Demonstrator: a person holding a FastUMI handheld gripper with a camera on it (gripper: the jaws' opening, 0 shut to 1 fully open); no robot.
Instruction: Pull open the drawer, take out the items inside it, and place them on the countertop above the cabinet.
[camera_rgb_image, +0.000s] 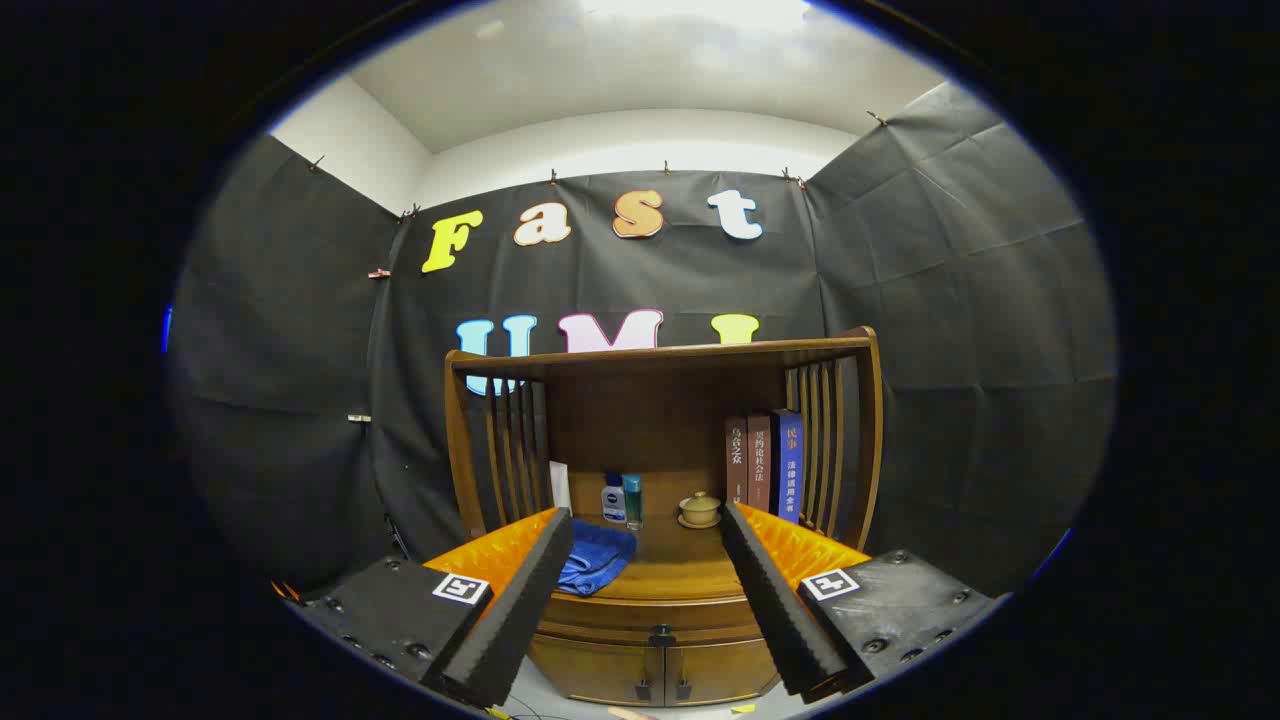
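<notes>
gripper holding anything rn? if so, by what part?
Nothing held. The gripper is open, its fingers spread wide with only air between them, well short of the cabinet. The drawer knob lies beyond the fingers, untouched.

Gripper view level, facing the cabinet (660, 480) frontally

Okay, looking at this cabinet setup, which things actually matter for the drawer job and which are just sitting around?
For the job:
- drawer, shut, its knob between and beyond the fingers
- countertop
- hand-held gripper, fingers spread open, holding nothing

Just lying about:
- blue towel on the countertop
- two bottles at the back
- lidded cup
- three books
- lower cabinet doors
</notes>
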